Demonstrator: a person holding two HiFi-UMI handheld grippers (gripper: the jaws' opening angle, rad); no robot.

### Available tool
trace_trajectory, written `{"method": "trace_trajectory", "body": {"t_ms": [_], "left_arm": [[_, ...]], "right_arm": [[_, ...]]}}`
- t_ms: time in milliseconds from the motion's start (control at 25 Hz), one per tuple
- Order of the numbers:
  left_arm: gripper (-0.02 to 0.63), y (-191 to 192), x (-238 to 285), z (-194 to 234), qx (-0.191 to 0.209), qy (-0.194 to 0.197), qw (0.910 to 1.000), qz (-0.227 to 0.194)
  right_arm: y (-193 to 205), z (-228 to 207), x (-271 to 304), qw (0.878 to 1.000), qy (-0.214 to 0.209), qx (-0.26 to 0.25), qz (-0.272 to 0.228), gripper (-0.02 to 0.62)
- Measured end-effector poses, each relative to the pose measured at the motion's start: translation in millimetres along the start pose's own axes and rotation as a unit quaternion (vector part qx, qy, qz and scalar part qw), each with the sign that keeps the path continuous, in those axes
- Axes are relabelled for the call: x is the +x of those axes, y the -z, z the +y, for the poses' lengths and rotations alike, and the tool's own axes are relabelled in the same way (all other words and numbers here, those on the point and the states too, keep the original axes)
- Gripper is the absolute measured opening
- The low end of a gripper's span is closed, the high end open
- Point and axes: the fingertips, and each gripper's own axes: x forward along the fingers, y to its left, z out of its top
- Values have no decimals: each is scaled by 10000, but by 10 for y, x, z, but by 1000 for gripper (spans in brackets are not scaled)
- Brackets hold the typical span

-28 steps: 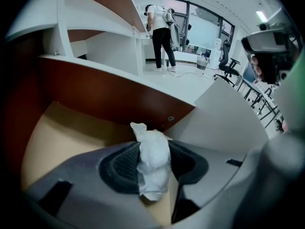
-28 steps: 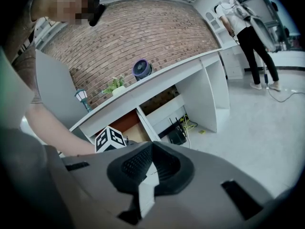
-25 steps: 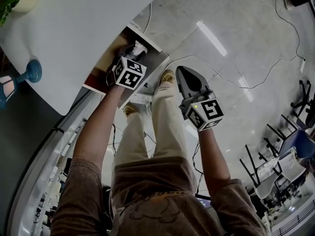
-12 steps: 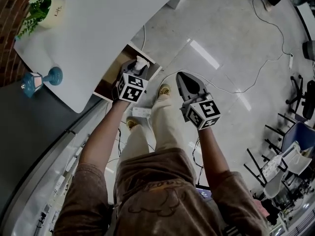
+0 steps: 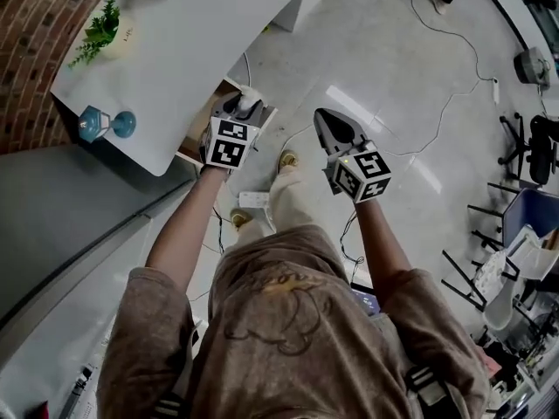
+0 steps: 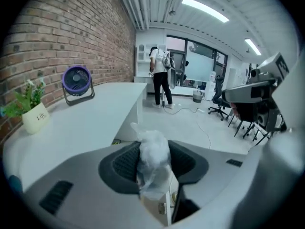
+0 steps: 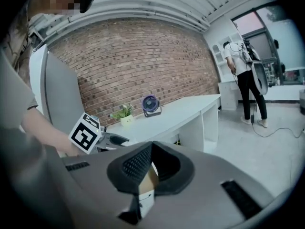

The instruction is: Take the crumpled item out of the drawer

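Crumpled item [image 6: 153, 156]: white plastic wad, clamped between the jaws of the left gripper [image 5: 243, 105], over open drawer [image 5: 196, 143] at desk [image 5: 175, 51] edge. Right gripper [image 7: 151, 149]: jaws together, empty.

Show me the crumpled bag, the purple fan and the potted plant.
crumpled bag [image 6: 152, 156], left gripper view, its bulging middle.
purple fan [image 6: 76, 80], left gripper view, grille centre.
potted plant [image 6: 37, 118], left gripper view, white pot.
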Motion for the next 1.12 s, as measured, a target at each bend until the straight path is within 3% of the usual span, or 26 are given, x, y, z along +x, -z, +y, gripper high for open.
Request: {"method": "trace_trajectory", "body": {"t_ms": [360, 640, 1120], "left_arm": [[172, -711, -864, -163, 85, 203, 9970, -742], [172, -934, -1508, -386, -31, 562, 9914, -1183], [173, -1192, -2405, -487, 50, 669, 9781, -1969]], "right_arm": [[-471, 410, -533, 9993, -11, -230, -300, -3], [-695, 782, -866, 9975, -24, -448, -548, -3], [-920, 1113, -1253, 9924, 125, -597, -1067, -3]]}}
